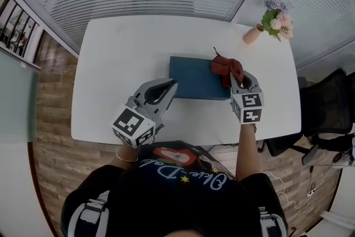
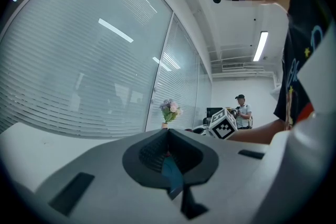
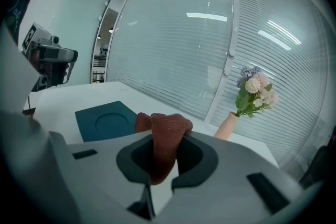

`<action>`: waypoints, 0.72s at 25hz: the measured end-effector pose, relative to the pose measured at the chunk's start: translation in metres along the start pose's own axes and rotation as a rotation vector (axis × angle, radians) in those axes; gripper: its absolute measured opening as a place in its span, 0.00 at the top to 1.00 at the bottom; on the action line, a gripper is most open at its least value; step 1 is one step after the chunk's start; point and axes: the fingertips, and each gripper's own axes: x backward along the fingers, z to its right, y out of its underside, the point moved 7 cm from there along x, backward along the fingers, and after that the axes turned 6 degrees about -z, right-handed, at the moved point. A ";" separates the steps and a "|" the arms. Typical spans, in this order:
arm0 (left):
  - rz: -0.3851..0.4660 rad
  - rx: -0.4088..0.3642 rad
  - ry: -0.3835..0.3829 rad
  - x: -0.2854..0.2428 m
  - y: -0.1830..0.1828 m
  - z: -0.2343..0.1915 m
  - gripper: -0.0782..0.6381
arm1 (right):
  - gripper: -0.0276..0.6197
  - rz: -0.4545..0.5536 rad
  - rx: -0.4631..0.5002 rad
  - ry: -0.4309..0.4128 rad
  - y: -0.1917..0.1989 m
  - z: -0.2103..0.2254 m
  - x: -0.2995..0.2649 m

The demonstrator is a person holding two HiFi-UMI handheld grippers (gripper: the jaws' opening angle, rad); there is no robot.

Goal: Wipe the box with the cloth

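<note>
Left gripper (image 1: 171, 85) sits near-left on the white counter (image 1: 119, 53). Its jaws are pressed together at the tips, with nothing pinched. The tips touch the near-left edge of the box (image 1: 194, 77). In the left gripper view the left gripper (image 2: 168, 132) closes to a point, and a sliver of teal box (image 2: 171, 169) shows through the gap behind the tips.

The box is teal and flat. It lies at the middle of the counter, and the right gripper view shows a round recess in the box (image 3: 107, 120) top.

The cloth (image 1: 226, 67) is rust-red and bunched, resting over the far-right corner of the box. Right gripper (image 1: 242, 80) is just right of the box, with its jaws pinching the cloth. In the right gripper view the cloth (image 3: 167, 126) hangs down between the closed jaws of the right gripper (image 3: 168, 139).

At far right on the counter a pink vase (image 1: 252, 34) holds flowers (image 1: 277, 18), well apart from the box. A black chair (image 1: 327, 111) stands off the counter's right edge.
</note>
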 end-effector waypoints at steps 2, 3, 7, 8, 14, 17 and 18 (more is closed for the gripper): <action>-0.001 -0.001 0.004 0.000 0.000 0.001 0.89 | 0.90 0.001 -0.012 0.016 0.002 0.004 0.002; -0.001 -0.002 0.004 -0.001 0.000 0.001 0.89 | 0.90 0.002 -0.016 0.024 0.002 0.007 0.004; -0.001 -0.003 -0.001 0.001 0.000 0.003 0.89 | 0.90 0.009 -0.030 0.043 0.001 0.014 0.012; 0.000 -0.004 -0.004 0.002 0.000 0.003 0.89 | 0.90 0.015 -0.032 0.046 -0.001 0.015 0.014; 0.001 0.000 -0.025 0.010 0.003 0.006 0.89 | 0.90 0.110 -0.019 0.034 -0.027 0.011 0.026; 0.002 0.002 -0.048 0.018 0.004 0.005 0.89 | 0.90 0.164 0.005 -0.014 -0.047 -0.005 0.027; 0.002 0.004 -0.062 0.021 0.005 0.004 0.89 | 0.90 0.183 0.012 -0.038 -0.054 -0.012 0.026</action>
